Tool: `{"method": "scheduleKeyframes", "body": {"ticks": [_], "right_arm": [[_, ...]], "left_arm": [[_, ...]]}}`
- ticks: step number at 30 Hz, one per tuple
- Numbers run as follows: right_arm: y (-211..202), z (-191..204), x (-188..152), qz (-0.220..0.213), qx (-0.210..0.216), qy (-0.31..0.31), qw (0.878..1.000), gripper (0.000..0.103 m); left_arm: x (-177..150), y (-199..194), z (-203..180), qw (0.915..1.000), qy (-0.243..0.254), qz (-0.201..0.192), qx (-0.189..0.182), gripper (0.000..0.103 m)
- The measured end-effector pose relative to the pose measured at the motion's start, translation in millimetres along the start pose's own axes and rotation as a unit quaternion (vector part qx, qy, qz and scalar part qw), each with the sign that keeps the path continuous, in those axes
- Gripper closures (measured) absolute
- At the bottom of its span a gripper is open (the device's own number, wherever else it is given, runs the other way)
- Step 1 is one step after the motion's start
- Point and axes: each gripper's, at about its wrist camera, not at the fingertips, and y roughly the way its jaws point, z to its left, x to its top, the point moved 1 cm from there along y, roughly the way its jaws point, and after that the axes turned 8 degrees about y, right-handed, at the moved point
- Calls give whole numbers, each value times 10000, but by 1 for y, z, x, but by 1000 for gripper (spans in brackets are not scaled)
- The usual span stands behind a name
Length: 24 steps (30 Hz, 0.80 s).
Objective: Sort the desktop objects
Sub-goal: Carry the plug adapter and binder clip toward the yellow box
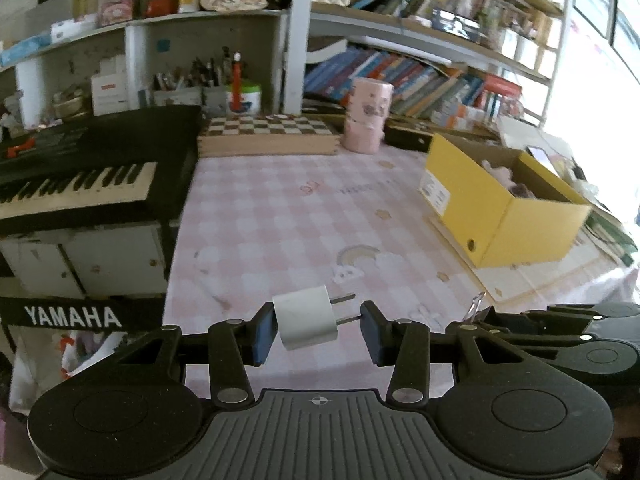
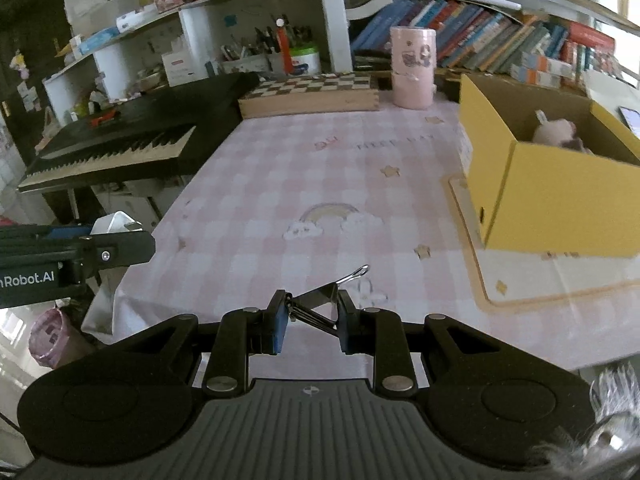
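Your left gripper (image 1: 319, 330) clamps a white plug (image 1: 306, 317), and your right gripper (image 2: 312, 322) pinches a binder clip (image 2: 320, 303); both objects hang above the pink tablecloth (image 1: 280, 220), left of the yellow box (image 1: 508, 208).

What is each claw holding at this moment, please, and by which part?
The left claw holds a white plug adapter end to end, between its flat back and its prongs. The right claw clamps a black binder clip across its body, wire handle pointing forward.

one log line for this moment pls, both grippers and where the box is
left gripper: shut on white plug adapter | right gripper: shut on binder clip | yellow box: open, ahead right on checked tablecloth
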Motion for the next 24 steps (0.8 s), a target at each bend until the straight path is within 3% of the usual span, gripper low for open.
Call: {"method": "scheduleKeyframes", "body": {"ticks": [9, 24], "right_arm": [[-28, -9, -25, -109, -364, 270, 9989, 80], [-60, -43, -43, -267, -963, 929, 9906, 80]], "left_arm": [[-13, -9, -23, 9985, 347, 7, -433, 59], [-7, 5, -68, 9893, 897, -27, -1147, 59]]}}
